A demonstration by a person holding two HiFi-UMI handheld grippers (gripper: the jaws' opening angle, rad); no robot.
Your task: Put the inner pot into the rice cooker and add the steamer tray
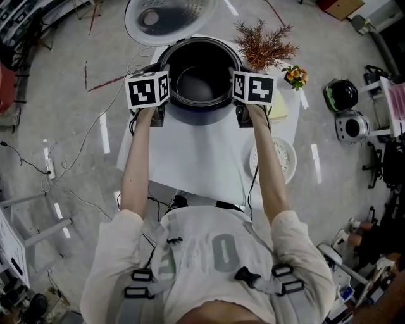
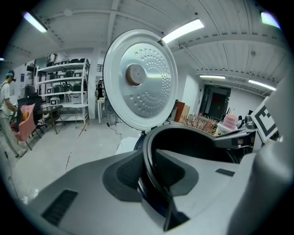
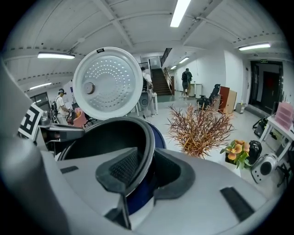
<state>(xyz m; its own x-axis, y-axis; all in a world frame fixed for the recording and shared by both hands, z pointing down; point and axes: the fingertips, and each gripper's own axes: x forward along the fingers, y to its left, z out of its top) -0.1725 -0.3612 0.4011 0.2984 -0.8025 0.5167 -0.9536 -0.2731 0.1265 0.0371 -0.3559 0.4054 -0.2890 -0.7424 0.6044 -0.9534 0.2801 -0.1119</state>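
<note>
Steamer tray (image 1: 286, 157) was seen lying flat on the table (image 1: 190, 158), behind the right gripper (image 3: 144, 172) and just outboard of it, untouched. Left gripper (image 2: 154, 172) and right gripper were set on opposite sides of the pot (image 1: 201, 79), each with the thin rim between its jaws. The jaws were parted and no pinch was seen. Pot was seated in the cooker (image 1: 196, 117), between the two grippers. Lid (image 1: 168, 16) was stood open beyond both tips. Pot was judged stiff, smooth metal, slippery at the rim, so a two-sided rim grip was suited. Tray was judged light and rigid, best taken by its edge.
</note>
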